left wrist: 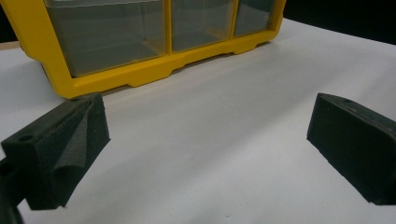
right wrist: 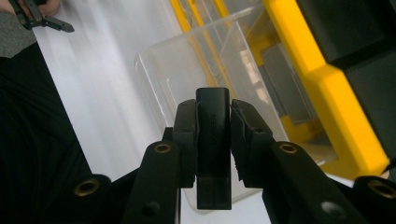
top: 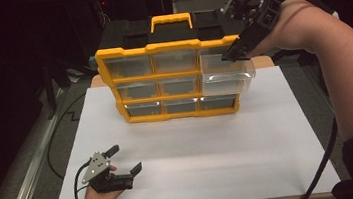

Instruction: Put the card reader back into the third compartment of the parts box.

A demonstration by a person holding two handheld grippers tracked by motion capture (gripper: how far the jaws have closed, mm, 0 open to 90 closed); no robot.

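The right gripper (right wrist: 212, 140) clamps a small black block (right wrist: 213, 149) over the clear drawer (top: 226, 71) — stiff, light, smooth-sided, best pinched mid-length; the left gripper (top: 123, 161) rests wide open.

We see a table (top: 34, 196) with a grey top, and on it a wooden board (top: 261, 61) whose far edge shows behind a large white sheet (top: 210, 151). The sheet covers nearly all of the board. On the far half of the sheet stands a yellow organizer (top: 112, 86) with clear drawers, upright, its front facing the near side. At the near left corner of the sheet rests the left gripper (top: 127, 171), lying on its side. A black cable (top: 51, 144) lies on the table just left of the sheet.
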